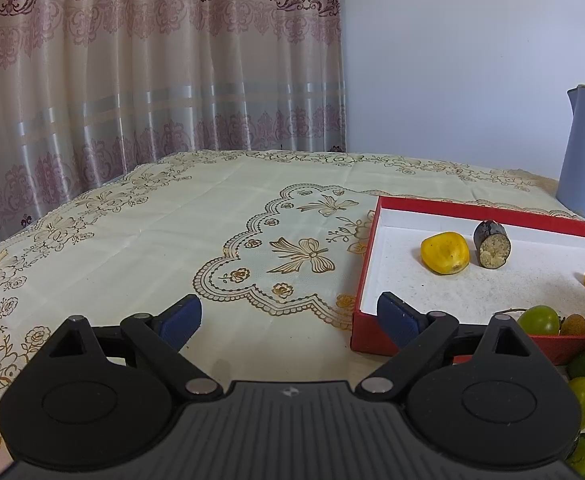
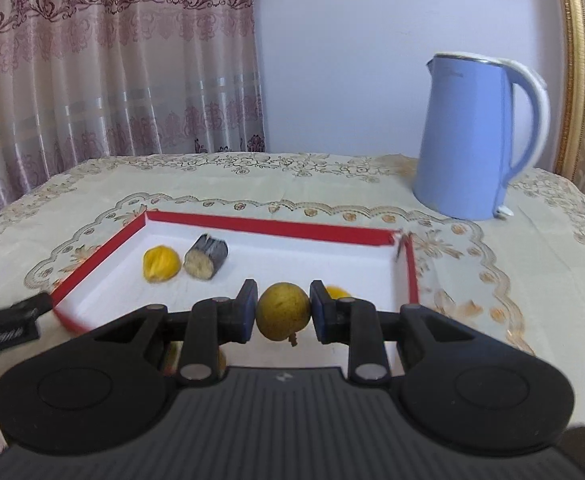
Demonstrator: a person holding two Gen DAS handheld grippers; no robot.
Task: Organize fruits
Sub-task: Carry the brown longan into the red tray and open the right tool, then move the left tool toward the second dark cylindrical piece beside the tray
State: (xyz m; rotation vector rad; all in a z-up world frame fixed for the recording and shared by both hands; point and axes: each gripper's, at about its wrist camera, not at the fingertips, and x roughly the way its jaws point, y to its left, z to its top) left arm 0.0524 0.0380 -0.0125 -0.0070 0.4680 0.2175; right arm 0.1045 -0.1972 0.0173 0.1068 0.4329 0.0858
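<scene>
In the right wrist view my right gripper (image 2: 283, 315) is shut on a round yellow-green fruit (image 2: 278, 304) with a short stem, held above the near part of a red box (image 2: 268, 226) with a white floor. Inside the box lie a yellow fruit (image 2: 160, 264), a dark cut cylinder piece (image 2: 206, 262) and another yellow piece (image 2: 337, 292). My left gripper (image 1: 288, 320) stands open over the tablecloth beside the box's left near corner (image 1: 362, 332), nothing between its fingers. The left wrist view also shows the yellow fruit (image 1: 445, 258), the dark piece (image 1: 491, 245), a green fruit (image 1: 538, 320) and a small brown one (image 1: 574, 325) in the box.
A blue kettle (image 2: 468, 140) stands on the table behind the box to the right. Several green fruits (image 1: 584, 400) lie on the cloth in front of the box. A cream embroidered tablecloth (image 1: 172, 232) covers the table; a curtain (image 1: 152, 60) hangs behind, a gold frame (image 2: 574, 60) at right.
</scene>
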